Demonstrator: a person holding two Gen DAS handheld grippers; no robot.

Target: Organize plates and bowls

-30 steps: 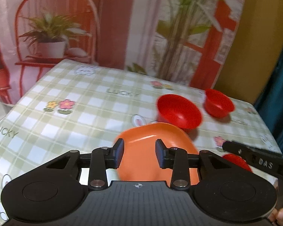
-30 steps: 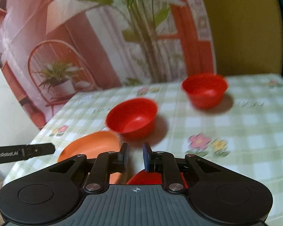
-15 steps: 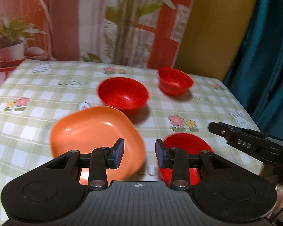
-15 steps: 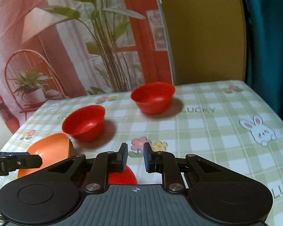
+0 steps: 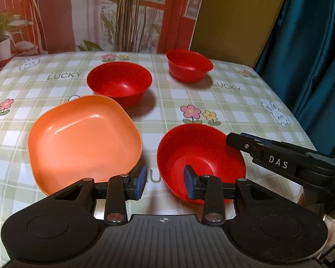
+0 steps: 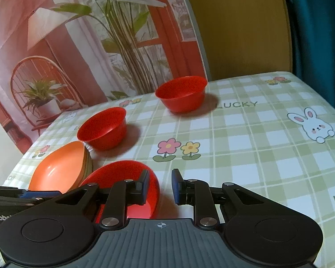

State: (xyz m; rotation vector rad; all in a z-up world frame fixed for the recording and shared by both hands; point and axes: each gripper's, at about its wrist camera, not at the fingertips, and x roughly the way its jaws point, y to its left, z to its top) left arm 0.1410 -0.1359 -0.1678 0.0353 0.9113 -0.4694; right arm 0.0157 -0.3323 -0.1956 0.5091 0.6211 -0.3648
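Note:
Three red bowls and an orange square plate (image 5: 84, 143) stand on the checked tablecloth. The near red bowl (image 5: 201, 156) lies right of the plate. My left gripper (image 5: 164, 183) is open, with that bowl's left rim in the gap between its jaws and untouched. My right gripper (image 6: 160, 186) straddles the right rim of the same near bowl (image 6: 122, 178); its jaws are opening and the pads do not press on the rim. The middle bowl (image 5: 119, 82) and the far bowl (image 5: 189, 64) stand apart behind. The orange plate (image 6: 58, 172) shows at the left of the right wrist view.
The tablecloth (image 5: 245, 111) ends at the right beside a teal curtain (image 5: 312, 55). A printed backdrop with plants (image 5: 122, 15) hangs behind the table. The right gripper's finger (image 5: 279, 156) reaches over the near bowl's right rim.
Both views have swung right and lower onto the near red bowl, which now lies at both grippers' jaws. The right jaws have widened a little; the left gap is unchanged.

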